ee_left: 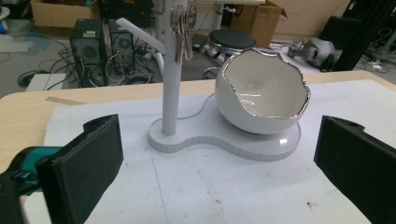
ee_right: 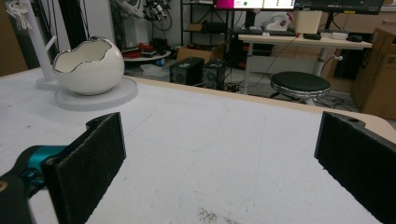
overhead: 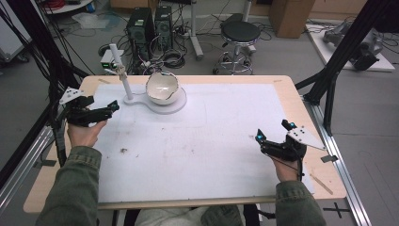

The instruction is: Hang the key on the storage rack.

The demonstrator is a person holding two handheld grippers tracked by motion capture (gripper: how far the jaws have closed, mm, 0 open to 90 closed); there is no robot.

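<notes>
While both hands rest at the table's near side, the left gripper and right gripper have jaws spread wide, empty, above the white mat. Farther back-left, an eggshell-shaped bowl sits on a white stand; keys hang from its post
</notes>
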